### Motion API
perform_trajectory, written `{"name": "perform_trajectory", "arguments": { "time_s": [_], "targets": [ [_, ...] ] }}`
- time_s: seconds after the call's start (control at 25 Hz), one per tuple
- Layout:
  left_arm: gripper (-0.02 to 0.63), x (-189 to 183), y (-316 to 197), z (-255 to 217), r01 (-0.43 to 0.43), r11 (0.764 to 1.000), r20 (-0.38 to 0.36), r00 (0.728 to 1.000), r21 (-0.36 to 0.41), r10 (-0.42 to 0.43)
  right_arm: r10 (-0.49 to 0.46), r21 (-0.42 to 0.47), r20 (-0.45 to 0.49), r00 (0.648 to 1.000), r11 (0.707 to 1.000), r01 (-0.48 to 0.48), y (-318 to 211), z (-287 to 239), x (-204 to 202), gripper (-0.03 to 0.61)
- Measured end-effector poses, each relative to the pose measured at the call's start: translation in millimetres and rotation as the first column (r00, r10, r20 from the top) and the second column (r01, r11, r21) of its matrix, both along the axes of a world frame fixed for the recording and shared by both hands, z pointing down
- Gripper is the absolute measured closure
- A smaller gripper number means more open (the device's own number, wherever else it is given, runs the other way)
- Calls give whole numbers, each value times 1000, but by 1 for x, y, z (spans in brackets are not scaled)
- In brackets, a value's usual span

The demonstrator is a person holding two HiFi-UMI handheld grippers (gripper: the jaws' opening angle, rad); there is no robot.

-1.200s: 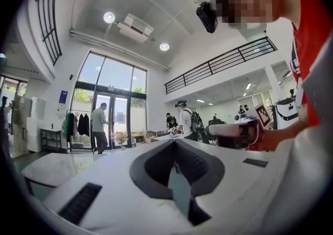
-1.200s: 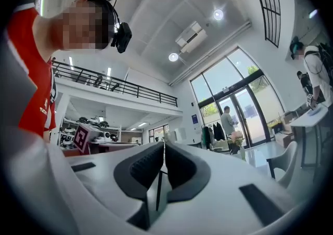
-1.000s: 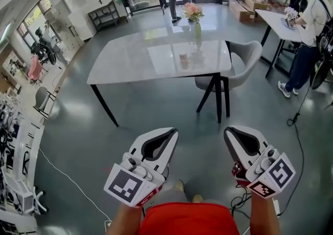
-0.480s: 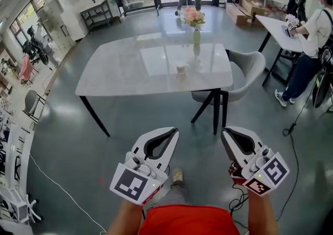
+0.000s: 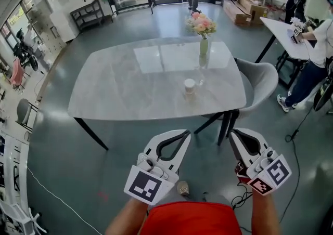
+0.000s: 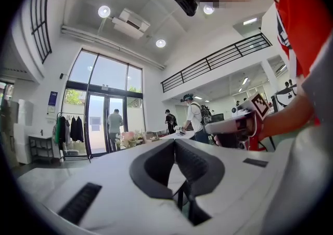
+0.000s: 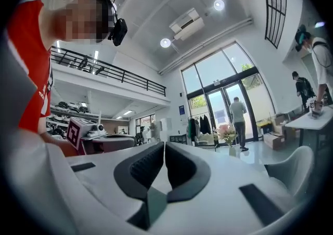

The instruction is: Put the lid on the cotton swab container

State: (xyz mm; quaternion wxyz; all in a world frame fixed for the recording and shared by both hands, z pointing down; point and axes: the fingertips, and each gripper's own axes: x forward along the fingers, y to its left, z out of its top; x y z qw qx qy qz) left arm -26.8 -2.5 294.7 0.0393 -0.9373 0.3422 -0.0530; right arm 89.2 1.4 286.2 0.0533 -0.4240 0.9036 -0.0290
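Observation:
A small pale cotton swab container (image 5: pixel 189 86) stands on the grey marble table (image 5: pixel 130 88), right of its middle. It is too small to tell a lid apart from it. My left gripper (image 5: pixel 183 134) (image 6: pixel 174 142) is held in the air short of the table's near edge, shut with nothing between its jaws. My right gripper (image 5: pixel 234 134) (image 7: pixel 164 144) is level with it on the right, also shut and empty. Both are well short of the container.
A vase of pink flowers (image 5: pixel 203 46) stands on the table behind the container. A grey chair (image 5: pixel 260 80) is tucked in at the table's right end. A person (image 5: pixel 312 67) stands by a white side table (image 5: pixel 278 23) at the right. Cables (image 5: pixel 299 135) lie on the floor.
The table and the container have come nearer and sit lower in the head view. Both grippers kept their place in front of me and stayed shut.

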Motion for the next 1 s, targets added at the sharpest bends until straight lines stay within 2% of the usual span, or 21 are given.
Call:
{"name": "perform_trajectory", "arguments": {
  "time_s": [0.44, 0.6, 0.68, 0.84, 1.0],
  "targets": [
    [589, 0, -110, 59, 11, 997, 24, 1000, -70, -9, 12, -141, -49, 999, 990, -19, -113, 62, 6, 543],
    [586, 1, -145, 81, 5, 1000, 55, 998, -25, -4, -17, -180, -48, 999, 984, 8, -149, 84, 6, 543],
    [578, 1, -164, 89, 11, 1000, 59, 998, -25, -10, -38, -187, -60, 997, 982, 26, -170, 91, 6, 543],
    [507, 9, -202, 110, 41, 996, 71, 997, -82, -35, -75, -214, -90, 993, 975, 54, -214, 109, 17, 540],
    [446, 9, -237, 136, 79, 988, 113, 992, -136, -63, -136, -271, -109, 985, 957, 102, -248, 133, 20, 485]
  ]
}}
